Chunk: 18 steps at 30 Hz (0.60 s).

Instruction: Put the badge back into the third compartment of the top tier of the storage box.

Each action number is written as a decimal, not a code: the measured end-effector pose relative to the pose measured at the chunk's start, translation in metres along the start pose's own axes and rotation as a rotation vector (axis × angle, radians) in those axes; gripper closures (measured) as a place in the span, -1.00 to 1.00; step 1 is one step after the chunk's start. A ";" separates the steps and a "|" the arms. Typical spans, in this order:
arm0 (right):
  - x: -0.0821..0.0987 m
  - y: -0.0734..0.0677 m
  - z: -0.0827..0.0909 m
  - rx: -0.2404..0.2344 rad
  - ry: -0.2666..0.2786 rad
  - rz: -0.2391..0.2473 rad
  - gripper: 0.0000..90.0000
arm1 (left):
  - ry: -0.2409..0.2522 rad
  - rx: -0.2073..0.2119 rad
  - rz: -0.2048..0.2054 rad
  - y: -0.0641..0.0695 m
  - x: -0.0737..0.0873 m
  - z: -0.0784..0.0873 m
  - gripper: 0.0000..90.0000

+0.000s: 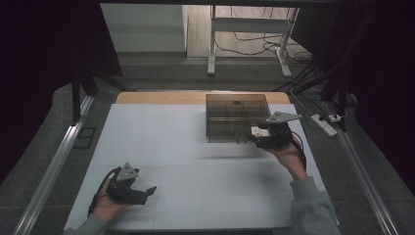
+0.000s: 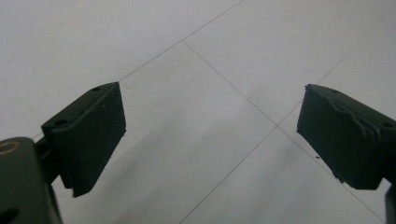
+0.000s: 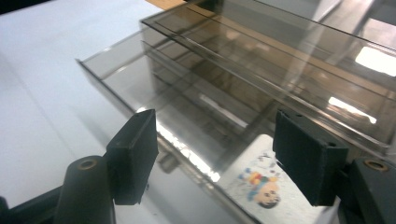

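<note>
A smoky see-through plastic box [image 1: 235, 115] with several compartments stands at the back right of the white table cover [image 1: 186, 161]. My right gripper [image 1: 252, 137] is at its front right corner. In the right gripper view the jaws of my right gripper [image 3: 215, 144] stand wide apart, straddling the front edge of the box [image 3: 261, 70]. A small white card with a cartoon figure [image 3: 259, 186] lies flat between them, touching neither pad. That card [image 1: 256, 131] shows as a white patch by the jaws. My left gripper [image 1: 148, 193] rests low at the front left, open, with bare table between its jaws [image 2: 212, 135].
A strip of wooden tabletop [image 1: 156, 98] shows behind the white cover. A power strip [image 1: 325, 122] and cables lie on the floor at the right. Metal rails run along both sides, and a white frame leg [image 1: 211, 49] stands behind the table.
</note>
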State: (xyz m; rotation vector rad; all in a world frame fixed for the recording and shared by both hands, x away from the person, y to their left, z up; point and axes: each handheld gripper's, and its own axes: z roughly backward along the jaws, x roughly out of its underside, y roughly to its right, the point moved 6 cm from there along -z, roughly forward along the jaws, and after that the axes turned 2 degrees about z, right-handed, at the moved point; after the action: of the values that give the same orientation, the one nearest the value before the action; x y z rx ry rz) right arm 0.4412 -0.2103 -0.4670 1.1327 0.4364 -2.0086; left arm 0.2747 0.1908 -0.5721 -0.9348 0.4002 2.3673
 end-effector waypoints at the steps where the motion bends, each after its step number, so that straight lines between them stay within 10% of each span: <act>1: 0.000 -0.001 0.001 -0.004 0.000 0.003 -0.30 | 0.000 0.000 0.000 0.000 0.000 0.000 -0.82; 18: 0.006 -0.024 0.018 -0.057 0.048 0.011 -0.30 | 0.003 -0.003 0.002 0.000 0.000 0.001 -0.82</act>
State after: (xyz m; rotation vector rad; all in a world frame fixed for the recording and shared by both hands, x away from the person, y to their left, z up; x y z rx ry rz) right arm 0.4114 -0.2086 -0.4640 1.1476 0.5082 -1.9509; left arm 0.2738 0.1912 -0.5712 -0.9394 0.3985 2.3690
